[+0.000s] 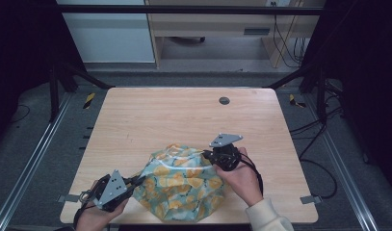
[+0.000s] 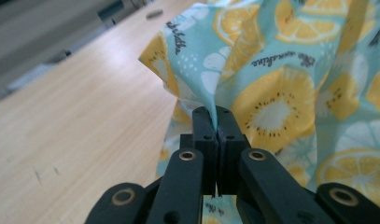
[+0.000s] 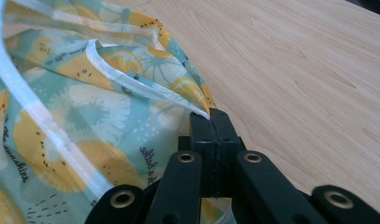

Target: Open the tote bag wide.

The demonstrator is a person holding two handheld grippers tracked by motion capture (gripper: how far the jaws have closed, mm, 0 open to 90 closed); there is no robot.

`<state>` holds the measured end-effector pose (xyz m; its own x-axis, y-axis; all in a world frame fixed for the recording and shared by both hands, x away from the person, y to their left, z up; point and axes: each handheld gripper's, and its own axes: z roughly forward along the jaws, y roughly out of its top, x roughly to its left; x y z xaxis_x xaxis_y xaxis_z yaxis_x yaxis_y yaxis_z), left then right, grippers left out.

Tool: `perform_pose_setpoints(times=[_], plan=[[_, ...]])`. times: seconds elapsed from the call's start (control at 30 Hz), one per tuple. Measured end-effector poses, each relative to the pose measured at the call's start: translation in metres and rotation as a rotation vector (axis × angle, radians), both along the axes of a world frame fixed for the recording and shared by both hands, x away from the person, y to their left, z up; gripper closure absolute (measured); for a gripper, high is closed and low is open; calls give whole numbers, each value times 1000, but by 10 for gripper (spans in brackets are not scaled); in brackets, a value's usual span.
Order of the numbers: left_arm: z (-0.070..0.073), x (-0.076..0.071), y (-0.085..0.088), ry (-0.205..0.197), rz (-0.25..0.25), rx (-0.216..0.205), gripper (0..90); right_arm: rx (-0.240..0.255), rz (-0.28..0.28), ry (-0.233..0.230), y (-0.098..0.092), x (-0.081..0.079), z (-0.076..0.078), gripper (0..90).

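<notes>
A teal cloth printed with yellow citrus slices point(image 1: 181, 183) lies bunched near the front edge of the wooden table point(image 1: 184, 115). My left gripper point(image 1: 139, 181) pinches the cloth's left side; in the left gripper view the cloth point(image 2: 271, 79) rises from between the closed jaws of the left gripper point(image 2: 217, 114). My right gripper point(image 1: 209, 155) is shut on the cloth's upper right edge. In the right gripper view a white-hemmed corner of the cloth point(image 3: 108, 93) is clamped in the right gripper point(image 3: 210, 115).
A small round grey insert point(image 1: 224, 100) sits in the tabletop at the back right. Black frame bars point(image 1: 184, 9) run around the table, and cables point(image 1: 323, 163) trail on the floor to the right.
</notes>
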<state>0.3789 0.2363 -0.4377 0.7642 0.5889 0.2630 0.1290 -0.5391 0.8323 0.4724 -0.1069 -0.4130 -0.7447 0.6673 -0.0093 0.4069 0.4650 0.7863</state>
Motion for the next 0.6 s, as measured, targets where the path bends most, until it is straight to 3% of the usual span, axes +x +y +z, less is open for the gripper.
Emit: perform_pose_setpoints(times=[0.07,0.17,0.27,0.4,0.47,0.53,0.6], plan=[[-3,1,-3,35,-4,27,895,-11,0,-4,1,1,-1,900],[-2,1,-4,49,-21,33,864,9,11,-3,3,-2,2,900],[7,1,-2,21,0,-29,649,26,39,-16,3,-8,13,900],[34,2,-1,-26,29,-91,453,24,58,-27,5,-13,23,900],[51,2,-3,-73,16,-108,428,20,66,-33,7,-14,27,900],[67,3,-8,-87,0,-111,394,19,71,-29,9,-14,28,900],[79,4,-17,-89,-52,-101,399,21,75,-23,10,-13,28,900]])
